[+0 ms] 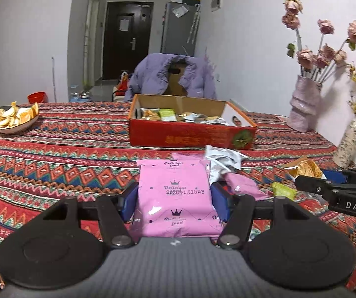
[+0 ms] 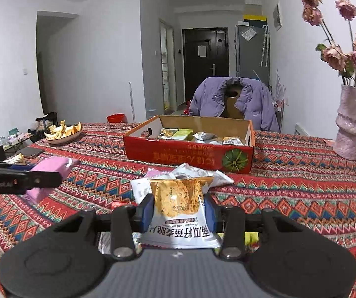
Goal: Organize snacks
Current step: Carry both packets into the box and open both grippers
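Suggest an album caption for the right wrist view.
Right claw grips a cracker packet before the red snack box.

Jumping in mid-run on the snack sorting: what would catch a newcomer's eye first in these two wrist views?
First, each gripper is shut on a snack: the left gripper holds a pink packet, the right gripper a cracker packet. Straight ahead on the patterned tablecloth sits the open red box, already holding several packets, with more loose wrappers lying just before it.
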Motion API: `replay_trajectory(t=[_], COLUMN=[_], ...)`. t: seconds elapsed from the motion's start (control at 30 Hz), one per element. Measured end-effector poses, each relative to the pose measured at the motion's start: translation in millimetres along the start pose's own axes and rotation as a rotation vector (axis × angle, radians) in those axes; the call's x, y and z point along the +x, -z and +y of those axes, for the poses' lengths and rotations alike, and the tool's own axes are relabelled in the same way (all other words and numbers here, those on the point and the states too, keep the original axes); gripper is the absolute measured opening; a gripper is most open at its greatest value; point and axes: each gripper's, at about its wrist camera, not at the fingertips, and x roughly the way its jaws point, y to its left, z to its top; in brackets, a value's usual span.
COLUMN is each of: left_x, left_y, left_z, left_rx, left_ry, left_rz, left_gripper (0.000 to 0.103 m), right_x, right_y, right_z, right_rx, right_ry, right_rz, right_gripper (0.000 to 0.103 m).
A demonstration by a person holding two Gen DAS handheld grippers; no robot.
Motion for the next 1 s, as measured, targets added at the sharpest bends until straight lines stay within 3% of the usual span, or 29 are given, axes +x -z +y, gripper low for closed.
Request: replay_trajectory(t=[0.23, 0.33, 0.5, 0.57, 0.73, 0.8, 0.9, 1.0], left_x=[14, 38, 107, 144, 247, 287, 332, 364], left_y=[-22, -51, -115, -140, -188, -194, -194, -189], left_z=[-13, -18, -26, -29, -29, -32, -32, -26], left_rx=[0.022, 0.034, 0.042, 0.053, 0.042, 0.073, 0.094, 0.043], left_ry=[0.058, 0.050, 0.095, 0.129, 0.144, 0.109, 0.065, 0.063], left_rz=[-0.019, -0.037, -0.022, 0.024, 0.251, 0.341, 0.416, 0.473], left_gripper=[0.062, 0.062, 0.062, 0.062, 0.062, 0.062, 0.063, 0.063], right_x=[-3, 12, 71, 105, 199, 228, 271, 304], right_y=[-10, -34, -92, -116, -168, -178, -184, -180], right_z=[-19, -34, -60, -73, -104, -110, -113, -114], right_rx=[0.067, 0.102, 0.070, 0.074, 0.071, 0.056, 0.015, -0.006], right_ry=[-0.031, -0.107, -0.104, -0.115, -0.093, -0.065, -0.035, 0.005], right_rz=[-0.032, -0.061, -0.058, -0.018, 0.112, 0.150, 0.216, 0.261], right_gripper=[0.041, 0.041, 0.041, 0.041, 0.041, 0.041, 0.041, 0.042])
